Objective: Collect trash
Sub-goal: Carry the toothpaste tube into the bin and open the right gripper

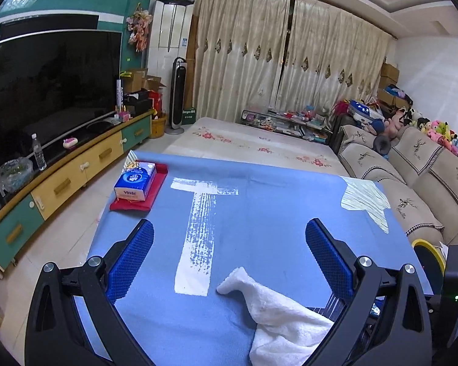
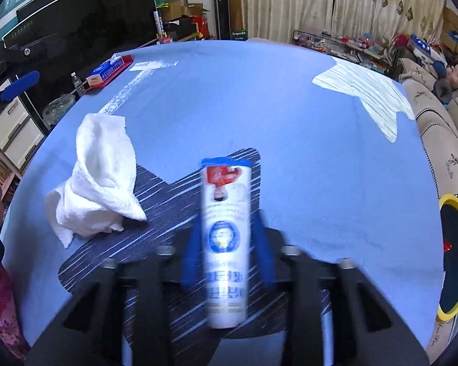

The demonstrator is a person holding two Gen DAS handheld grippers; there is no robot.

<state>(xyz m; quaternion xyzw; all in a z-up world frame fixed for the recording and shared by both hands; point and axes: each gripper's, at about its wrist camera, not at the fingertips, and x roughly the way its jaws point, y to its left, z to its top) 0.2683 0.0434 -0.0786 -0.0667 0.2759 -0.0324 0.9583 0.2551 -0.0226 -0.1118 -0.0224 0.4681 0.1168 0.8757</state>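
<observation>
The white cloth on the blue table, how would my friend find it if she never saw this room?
Start at the big blue table beside the beige sofa. Near its front lies a dark striped mat; the white cloth sits crumpled on that mat's left edge. It is soft, fluffy and plain white, unlike the tall printed can next to it.

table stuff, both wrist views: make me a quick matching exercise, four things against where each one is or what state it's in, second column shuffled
Things
1. white carton
2. white cloth
3. tissue pack
4. left gripper

Places or states
A. on a red tray at the table's far left corner
B. jaws wide apart, nothing between them
C. upright between the blue pads of the right gripper
D. crumpled, partly on the dark striped mat

Pairs: 1-C, 2-D, 3-A, 4-B
</observation>
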